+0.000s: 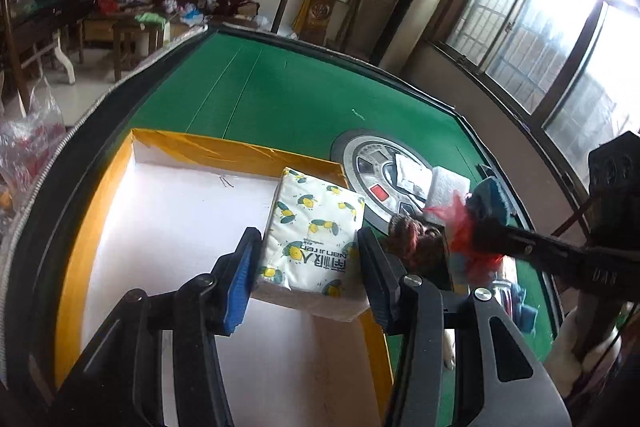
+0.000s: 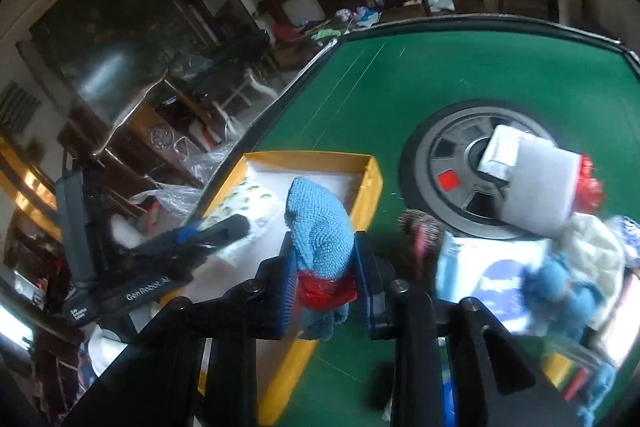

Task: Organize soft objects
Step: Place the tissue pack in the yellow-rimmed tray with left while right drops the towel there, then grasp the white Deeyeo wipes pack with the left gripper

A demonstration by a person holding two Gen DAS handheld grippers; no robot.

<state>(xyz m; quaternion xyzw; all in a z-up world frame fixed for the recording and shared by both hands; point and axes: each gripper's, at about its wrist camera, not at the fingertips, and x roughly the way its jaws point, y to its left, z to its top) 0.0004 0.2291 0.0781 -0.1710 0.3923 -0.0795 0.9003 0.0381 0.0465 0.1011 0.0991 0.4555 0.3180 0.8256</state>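
A white tissue pack (image 1: 316, 219) printed with yellow and green figures hangs tilted over the white box with a yellow rim (image 1: 176, 143). My left gripper (image 1: 308, 243) is shut on it, a blue pad pressing each side. In the right wrist view my right gripper (image 2: 322, 251) is shut on a blue knitted cloth (image 2: 318, 215) with red plastic wrapped round it, just above the near right rim of the box (image 2: 304, 157). The left gripper (image 2: 224, 227) and the tissue pack (image 2: 248, 199) show there too, over the box's left part. The right gripper (image 1: 480, 227) enters the left wrist view from the right.
The green felt table (image 1: 280, 95) has a round grey disc (image 1: 372, 163) at its middle. A pile lies at the right: a white foam block (image 2: 540, 183), a brown knitted piece (image 1: 412, 239), a blue knitted toy (image 2: 560, 287) and a white packet (image 2: 492, 275). Plastic bags (image 1: 28, 147) sit beyond the left edge.
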